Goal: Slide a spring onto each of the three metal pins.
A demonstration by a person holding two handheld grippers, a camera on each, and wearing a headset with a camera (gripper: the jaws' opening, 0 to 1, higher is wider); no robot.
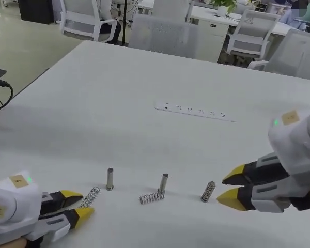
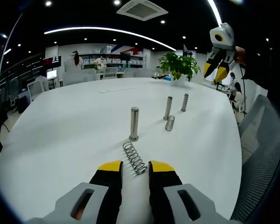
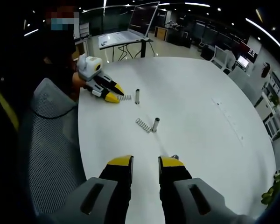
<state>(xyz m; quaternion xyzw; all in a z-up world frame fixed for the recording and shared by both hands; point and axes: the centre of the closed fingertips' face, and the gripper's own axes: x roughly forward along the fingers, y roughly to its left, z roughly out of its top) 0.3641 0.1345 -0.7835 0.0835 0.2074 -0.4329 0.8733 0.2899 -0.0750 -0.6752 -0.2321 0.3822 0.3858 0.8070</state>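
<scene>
Three metal pins stand in a row on the white table (image 1: 119, 103). The left pin (image 1: 110, 179) and the middle pin (image 1: 164, 183) are bare. The right pin (image 1: 208, 191) carries a spring. A loose spring (image 1: 90, 196) lies just ahead of my left gripper (image 1: 80, 204), which is open with nothing in it; this spring (image 2: 134, 157) reaches up to its fingertips. Another spring (image 1: 151, 198) lies flat beside the middle pin. My right gripper (image 1: 228, 188) is open, just right of the spring-covered pin, whose top (image 3: 175, 157) peeks beside a fingertip.
A built-in socket strip (image 1: 194, 110) lies farther back on the table. White office chairs (image 1: 165, 33) stand along the far edge. A grey mesh chair (image 3: 46, 140) is close to the near edge.
</scene>
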